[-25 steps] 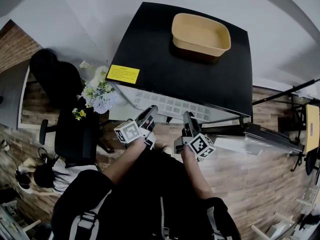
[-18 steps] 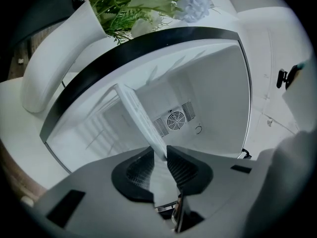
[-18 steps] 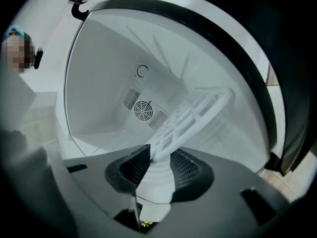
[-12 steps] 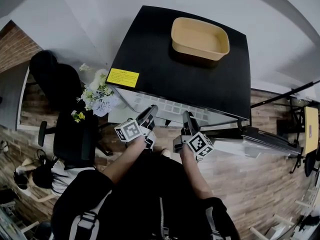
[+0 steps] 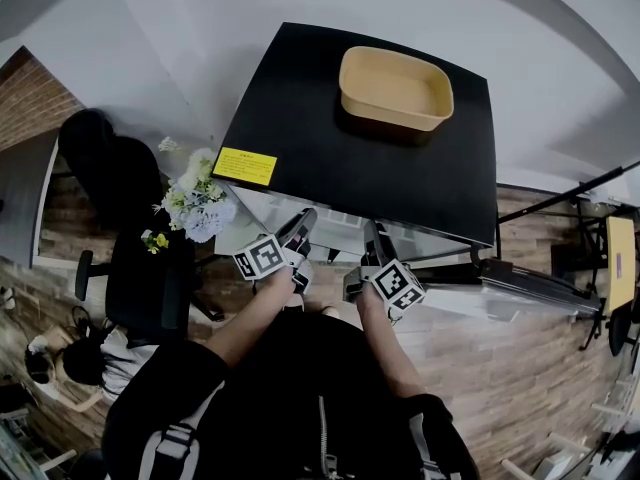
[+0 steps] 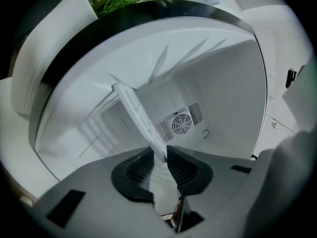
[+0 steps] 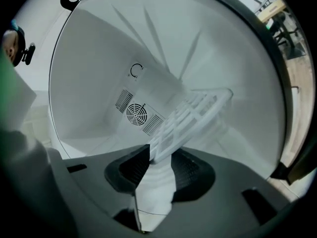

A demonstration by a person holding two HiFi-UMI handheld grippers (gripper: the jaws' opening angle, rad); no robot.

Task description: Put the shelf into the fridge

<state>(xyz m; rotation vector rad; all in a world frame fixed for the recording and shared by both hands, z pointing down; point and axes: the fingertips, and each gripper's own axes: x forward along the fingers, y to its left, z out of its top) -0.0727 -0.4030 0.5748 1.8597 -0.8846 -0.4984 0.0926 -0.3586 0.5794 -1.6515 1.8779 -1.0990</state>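
1. The fridge (image 5: 330, 158) opens toward you. Its black top edge sits just above both grippers, and white side walls close in on either side of the cavity.
2. To your left, flowers (image 5: 195, 203) stand near the fridge's corner, with a black chair (image 5: 140, 268) below them. Brick-patterned floor lies open around your feet.
3. Your left gripper (image 6: 166, 157) is clamped on the shelf (image 7: 190, 114), its pads pressed on the thin near rim.
4. The jaws of your right gripper (image 7: 161, 157) are opening, with the shelf's near edge between the pads and touching both.
5. The shelf is white, a flat grid of slats. It reaches from your grippers into the cavity, toward the round fan vent (image 6: 181, 124) on the back wall. The views do not settle whether it lies level.
6. The cavity holds only the shelf's far part.
7. A tan tub (image 5: 385, 116) stands on the fridge's top surface, toward the back, showing its plain tan bottom. A yellow label (image 5: 245, 166) sits at the front left corner.
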